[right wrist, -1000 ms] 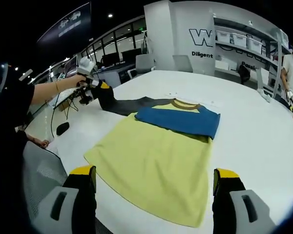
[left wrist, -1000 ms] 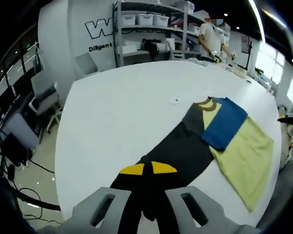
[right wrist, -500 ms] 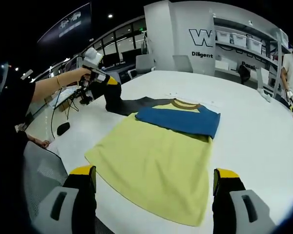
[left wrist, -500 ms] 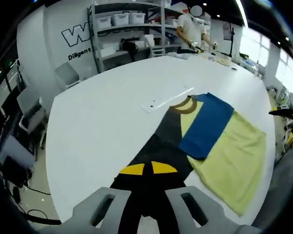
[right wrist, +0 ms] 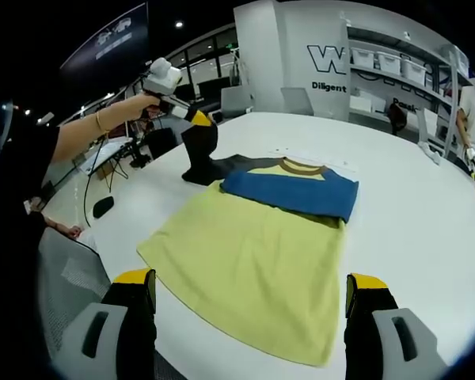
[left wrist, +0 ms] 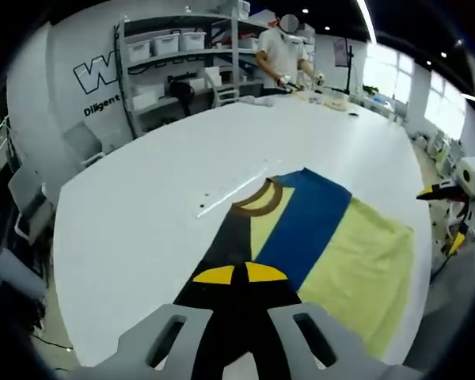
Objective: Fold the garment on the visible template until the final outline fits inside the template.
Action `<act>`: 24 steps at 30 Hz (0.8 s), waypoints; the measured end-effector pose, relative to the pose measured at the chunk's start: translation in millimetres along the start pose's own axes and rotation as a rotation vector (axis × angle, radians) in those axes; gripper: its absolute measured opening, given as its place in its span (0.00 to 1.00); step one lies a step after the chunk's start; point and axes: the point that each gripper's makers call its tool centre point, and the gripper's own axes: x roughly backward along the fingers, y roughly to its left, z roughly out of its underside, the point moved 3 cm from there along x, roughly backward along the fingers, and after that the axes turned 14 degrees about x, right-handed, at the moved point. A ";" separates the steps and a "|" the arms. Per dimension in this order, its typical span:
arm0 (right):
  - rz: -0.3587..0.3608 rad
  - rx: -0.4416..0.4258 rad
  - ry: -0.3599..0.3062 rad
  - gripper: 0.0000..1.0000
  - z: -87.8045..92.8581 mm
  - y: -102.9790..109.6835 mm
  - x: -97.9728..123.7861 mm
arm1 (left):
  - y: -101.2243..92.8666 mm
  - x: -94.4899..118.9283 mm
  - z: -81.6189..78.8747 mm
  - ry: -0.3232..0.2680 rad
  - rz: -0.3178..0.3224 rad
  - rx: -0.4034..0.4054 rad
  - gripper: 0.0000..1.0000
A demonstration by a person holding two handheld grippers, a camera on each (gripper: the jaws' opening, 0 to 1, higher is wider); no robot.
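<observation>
A big white table [right wrist: 412, 214] carries the garment [right wrist: 253, 261], a pale yellow shirt lying flat near the table's near edge, with a blue sleeve [right wrist: 289, 194] folded across its chest just below the tan collar [right wrist: 301, 167]. On the white wall behind, large letters begin "W" [right wrist: 324, 59] with "Diligent" beneath; the rest is cut off. Shelving [left wrist: 182, 55] holds white bins, and a person [left wrist: 283, 55] stands at the table's far end. The left gripper [right wrist: 199, 127] is clamped on the dark sleeve [right wrist: 202, 154] and holds it lifted above the tabletop. The right gripper [right wrist: 249, 297] hovers over the shirt's hem, jaws wide apart.
</observation>
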 end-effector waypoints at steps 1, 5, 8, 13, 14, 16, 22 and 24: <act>0.000 -0.001 -0.001 0.99 0.0 0.0 -0.1 | -5.5 -1.8 -3.5 -0.003 0.009 0.000 0.00; -0.001 -0.003 0.000 0.99 0.7 -0.7 -0.2 | -24.8 -8.9 -15.3 -0.016 0.044 -0.005 0.00; -0.002 -0.004 0.000 0.99 1.8 -1.0 0.4 | -33.6 -15.5 -20.2 -0.019 0.060 -0.005 0.00; 0.000 -0.010 0.006 0.99 4.9 -1.7 1.9 | -54.8 -24.7 -31.5 -0.034 0.116 0.001 0.00; 0.000 -0.010 0.008 0.99 5.5 -1.6 1.8 | -59.2 -27.3 -34.5 -0.035 0.124 0.002 0.00; 0.000 -0.011 0.012 0.99 6.3 -1.5 1.4 | -66.3 -31.2 -40.0 -0.036 0.135 -0.001 0.00; 0.000 -0.008 0.006 0.99 4.9 -1.7 0.5 | -87.6 -40.1 -52.1 -0.032 0.176 -0.007 0.00; 0.001 -0.011 0.007 0.99 6.4 -2.1 0.1 | -94.5 -44.3 -56.2 -0.036 0.194 0.000 0.00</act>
